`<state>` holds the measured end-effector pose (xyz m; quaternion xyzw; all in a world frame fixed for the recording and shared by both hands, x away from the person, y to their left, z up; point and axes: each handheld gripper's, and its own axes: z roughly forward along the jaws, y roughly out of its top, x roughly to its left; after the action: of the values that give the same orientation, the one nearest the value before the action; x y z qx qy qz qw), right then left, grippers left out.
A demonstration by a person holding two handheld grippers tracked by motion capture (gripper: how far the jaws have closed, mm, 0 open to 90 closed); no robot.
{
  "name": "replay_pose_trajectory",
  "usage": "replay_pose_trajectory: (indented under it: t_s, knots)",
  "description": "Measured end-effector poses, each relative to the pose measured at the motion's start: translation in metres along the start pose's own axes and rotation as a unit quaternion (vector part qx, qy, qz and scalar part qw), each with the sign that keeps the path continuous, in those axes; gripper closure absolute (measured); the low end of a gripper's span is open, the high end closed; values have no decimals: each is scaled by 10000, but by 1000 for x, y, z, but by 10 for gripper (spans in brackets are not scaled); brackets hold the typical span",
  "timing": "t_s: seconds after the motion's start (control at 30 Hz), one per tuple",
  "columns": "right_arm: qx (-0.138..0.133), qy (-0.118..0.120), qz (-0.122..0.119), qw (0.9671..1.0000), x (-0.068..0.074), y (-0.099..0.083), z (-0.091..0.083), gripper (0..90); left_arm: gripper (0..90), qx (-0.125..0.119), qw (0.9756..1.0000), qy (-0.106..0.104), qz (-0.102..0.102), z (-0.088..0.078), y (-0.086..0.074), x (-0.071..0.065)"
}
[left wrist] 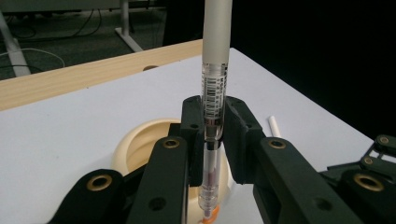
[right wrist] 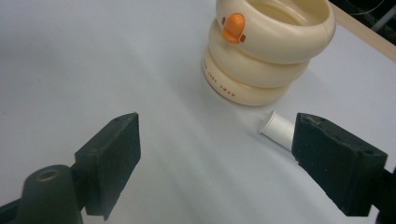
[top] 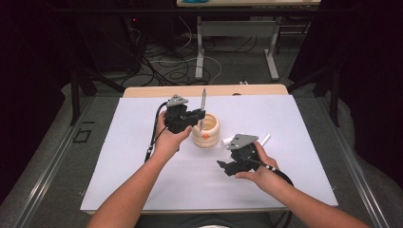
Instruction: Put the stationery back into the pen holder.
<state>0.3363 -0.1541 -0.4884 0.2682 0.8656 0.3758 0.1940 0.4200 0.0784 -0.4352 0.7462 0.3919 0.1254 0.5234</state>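
Observation:
My left gripper (top: 201, 116) (left wrist: 215, 122) is shut on a pen (top: 203, 102) (left wrist: 215, 70) and holds it upright. The pen has a grey top, a clear lower barrel and an orange tip. Its lower end hangs at the mouth of a cream ringed holder (top: 207, 135) (left wrist: 135, 140) (right wrist: 268, 51) with an orange beak. To the holder's right, low over the white sheet, my right gripper (top: 227, 157) (right wrist: 219, 140) is open with nothing between its jaws. A white cap (right wrist: 279, 128) (top: 229, 140) lies beside the holder, partly behind one jaw.
A white sheet (top: 142, 180) covers the table; a wooden edge (top: 157, 91) shows at the back. A thin white tube (top: 264, 139) (left wrist: 274, 126) lies right of the holder. The right gripper's body (left wrist: 369, 175) shows in the left gripper view. Cables and table legs (top: 273, 57) lie on the floor beyond.

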Motion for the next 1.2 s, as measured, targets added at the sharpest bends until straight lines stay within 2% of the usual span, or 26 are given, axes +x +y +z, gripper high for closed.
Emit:
replay_pose_trajectory:
  t_s: [0.23,0.47,0.6,0.63,0.77,0.8,0.83,0.87,1.13,1.2]
  knots:
    - [-273,-14,662,9974,-8,-6,1,152,793,-86,9998,156,16,10,0,2]
    - [-389,-13,972,9945,-14,-13,5,152,793,-5,9995,284,-113,25,-5,5]
    - [-412,2,1238,9914,-16,-18,7,152,793,-29,9993,345,-173,32,-7,7]
    - [-357,19,1264,9913,-17,-19,7,152,793,-1,9992,358,-160,33,-8,7]
    - [-412,1,1441,9887,-17,-22,8,152,793,74,9990,407,-183,38,-10,7]
    - [-293,21,1489,9884,-18,-23,7,152,793,84,9989,432,-184,39,-11,7]
    - [-349,50,1551,9873,-18,-23,8,153,793,104,9988,437,-209,40,-11,7]
    - [-285,59,1599,9867,-18,-24,7,153,793,119,9987,439,-207,41,-12,8]
    - [-379,26,1775,9834,-21,-27,7,153,792,301,9980,510,-233,49,-18,9]
    - [-387,31,1858,9818,-21,-28,6,153,792,295,9977,534,-294,51,-20,9]
